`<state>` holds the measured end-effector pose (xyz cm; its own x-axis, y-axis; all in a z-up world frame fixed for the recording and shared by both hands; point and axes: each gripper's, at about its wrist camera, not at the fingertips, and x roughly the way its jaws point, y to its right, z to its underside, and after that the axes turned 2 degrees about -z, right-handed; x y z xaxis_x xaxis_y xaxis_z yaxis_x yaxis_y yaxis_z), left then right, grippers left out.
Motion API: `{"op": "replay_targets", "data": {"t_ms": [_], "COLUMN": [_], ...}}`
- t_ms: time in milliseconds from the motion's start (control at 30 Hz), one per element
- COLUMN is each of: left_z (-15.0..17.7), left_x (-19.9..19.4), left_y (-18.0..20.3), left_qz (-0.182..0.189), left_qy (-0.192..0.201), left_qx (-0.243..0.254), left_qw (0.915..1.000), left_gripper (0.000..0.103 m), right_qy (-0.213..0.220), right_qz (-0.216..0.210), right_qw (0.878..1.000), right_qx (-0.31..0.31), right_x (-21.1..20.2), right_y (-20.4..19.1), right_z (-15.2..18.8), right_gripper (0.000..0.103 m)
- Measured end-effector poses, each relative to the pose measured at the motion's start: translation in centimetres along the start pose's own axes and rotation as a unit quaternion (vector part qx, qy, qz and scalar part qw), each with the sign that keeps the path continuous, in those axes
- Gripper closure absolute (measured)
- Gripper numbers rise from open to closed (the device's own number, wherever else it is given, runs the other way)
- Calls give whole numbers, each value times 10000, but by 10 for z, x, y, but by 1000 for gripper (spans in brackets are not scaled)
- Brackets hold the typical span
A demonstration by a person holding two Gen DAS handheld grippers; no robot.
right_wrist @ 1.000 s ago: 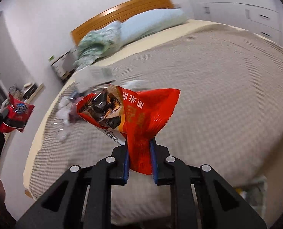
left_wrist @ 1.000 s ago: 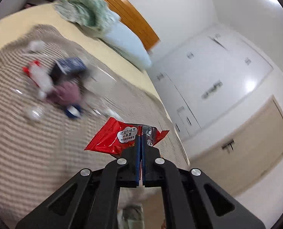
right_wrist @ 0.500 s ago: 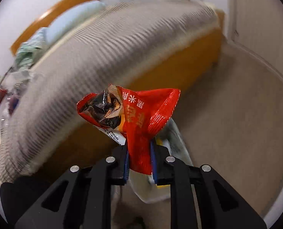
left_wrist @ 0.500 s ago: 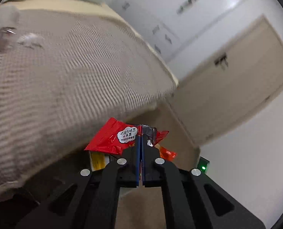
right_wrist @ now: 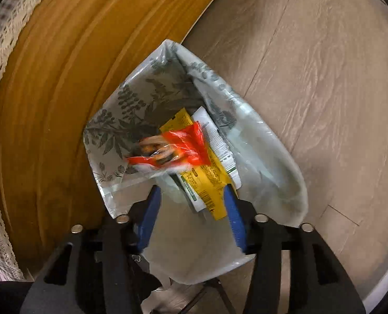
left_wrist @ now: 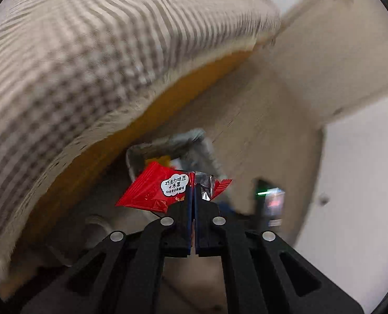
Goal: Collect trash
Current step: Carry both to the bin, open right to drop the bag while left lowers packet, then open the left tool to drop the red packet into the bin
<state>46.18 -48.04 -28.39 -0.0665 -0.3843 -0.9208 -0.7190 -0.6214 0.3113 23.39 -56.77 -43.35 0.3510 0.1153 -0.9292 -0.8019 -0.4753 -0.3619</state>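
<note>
My left gripper (left_wrist: 193, 196) is pressed closed on a red snack wrapper (left_wrist: 157, 189); the pads clamp its edge, where some silver foil shows, and a white label with printed characters faces the camera. The wrapper hangs in the air in front of the trash bag (left_wrist: 183, 141), which looks blurred in this view and stands on the wooden floor (left_wrist: 259, 110) just beside the bed frame (left_wrist: 147, 115). The checked bedspread (left_wrist: 76, 52) hangs over the frame above it.

My right gripper (right_wrist: 191, 204) points down into the same bag (right_wrist: 272, 157), a clear liner with a leaf print. Its jaws are opening and nothing is between the blue pads (right_wrist: 149, 214). A second red wrapper (right_wrist: 178, 149), blurred, is free of the pads, inside the mouth of the bag, over a yellow packet (right_wrist: 207, 180) and a white packet (right_wrist: 215, 136). I cannot tell whether it already rests on them.
</note>
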Motion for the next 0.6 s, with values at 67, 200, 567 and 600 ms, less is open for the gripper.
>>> {"op": "replay_targets", "data": {"t_ms": [67,200,567,600], "left_z": [-2,1,2,2], "left_x": [34,76,191,191], "left_y": [11,45,68,68], "left_qz": [-153,-393,-358,-396], "left_qy": [-214,-619,-1371,-1302], "left_qx": [319,1196,1325,1416], "left_qw": [9991,9901,9810,9805], "left_gripper": [103,103,33,33], "right_qy": [167,295,498,483], "right_qz": [162,289,632,644], "right_qw": [9997,9990,9967,9966], "right_qx": [-76,-153,-136,-168], "right_x": [-14,-45,-70,-71], "right_y": [9,36,64,63], "right_z": [0,12,12,12], "right_gripper": [43,39,37,37]}}
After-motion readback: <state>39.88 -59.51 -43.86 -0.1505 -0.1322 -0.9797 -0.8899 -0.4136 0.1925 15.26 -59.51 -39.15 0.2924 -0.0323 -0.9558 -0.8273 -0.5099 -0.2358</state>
